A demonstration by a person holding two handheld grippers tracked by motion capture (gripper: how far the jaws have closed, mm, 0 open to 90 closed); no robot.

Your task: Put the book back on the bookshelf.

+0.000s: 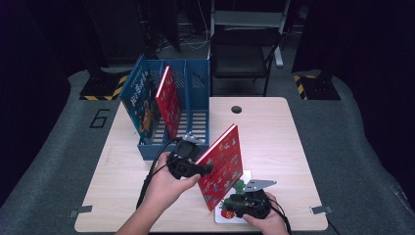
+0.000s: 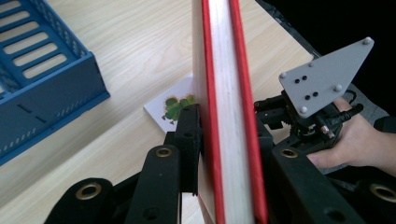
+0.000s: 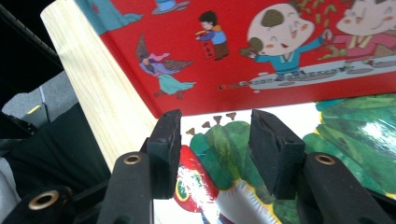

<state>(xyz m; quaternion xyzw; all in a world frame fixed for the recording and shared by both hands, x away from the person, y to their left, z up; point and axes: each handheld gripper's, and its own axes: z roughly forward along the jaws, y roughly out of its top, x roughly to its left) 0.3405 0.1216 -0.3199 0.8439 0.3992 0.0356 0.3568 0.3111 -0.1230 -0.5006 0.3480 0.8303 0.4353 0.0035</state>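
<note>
A red picture book (image 1: 222, 164) stands upright on its lower edge in the middle of the table, tilted a little. My left gripper (image 1: 206, 169) is shut on its near edge; in the left gripper view my left gripper (image 2: 226, 123) has a jaw on each cover of the red book (image 2: 224, 70). A white book with a green caterpillar (image 1: 244, 175) lies flat beneath it. My right gripper (image 1: 236, 197) rests low over that white book (image 3: 345, 135). My right gripper (image 3: 219, 140) is open, nothing between its jaws, with the red book (image 3: 261, 46) just beyond.
A blue file rack (image 1: 195, 83) stands at the table's back left with a blue book (image 1: 139, 98) and another red book (image 1: 169, 100) leaning in it. The rack's corner (image 2: 46, 93) is close to my left gripper. A black chair (image 1: 242, 56) stands behind the table (image 1: 274, 137).
</note>
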